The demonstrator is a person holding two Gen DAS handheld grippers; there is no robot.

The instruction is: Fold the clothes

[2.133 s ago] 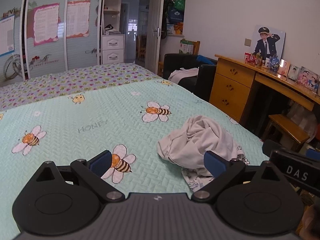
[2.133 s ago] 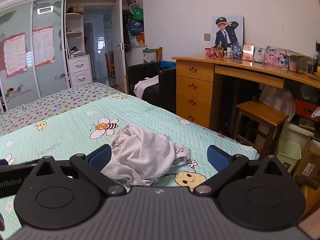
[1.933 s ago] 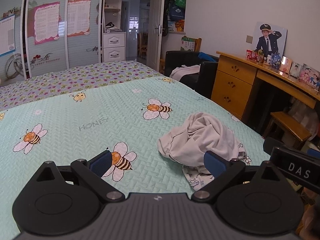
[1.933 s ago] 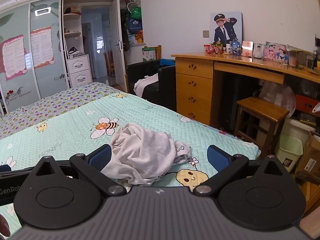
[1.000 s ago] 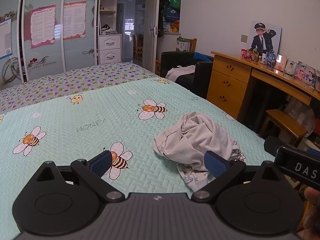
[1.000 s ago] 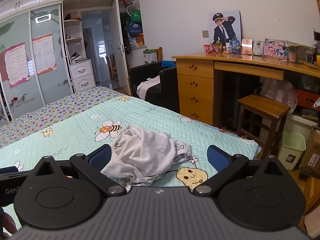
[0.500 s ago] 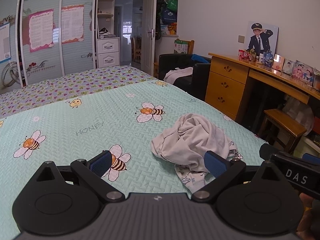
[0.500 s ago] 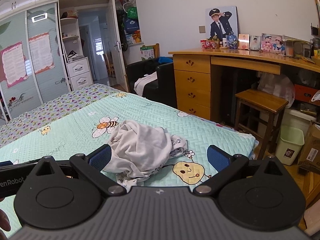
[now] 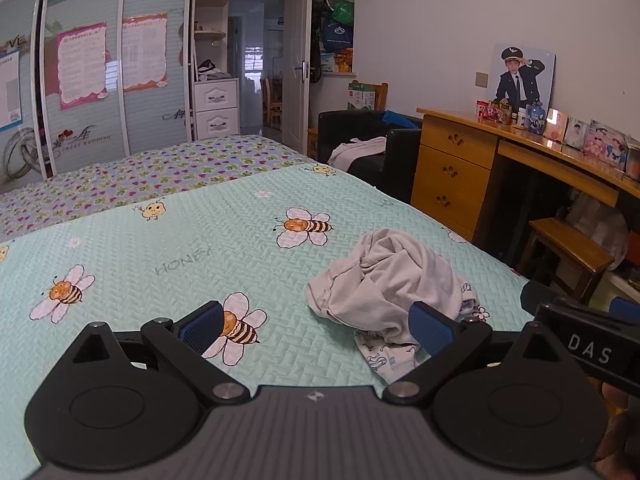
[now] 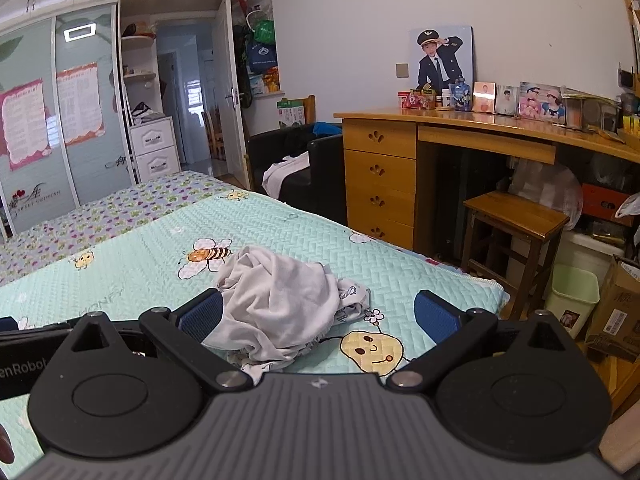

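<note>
Hovering wide open and empty, left gripper (image 9: pixel 316 326) and right gripper (image 10: pixel 318 316), crumpled garment (image 10: pixel 276 304) ahead between jaws, folding unstarted.

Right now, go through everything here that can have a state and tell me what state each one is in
left gripper: open, holding nothing
right gripper: open, holding nothing
grey garment: crumpled in a heap on the bed, not yet folded
patterned garment: partly under the grey one, unfolded
bedroom door: open
desk drawers: closed
wardrobe sliding doors: closed
</note>
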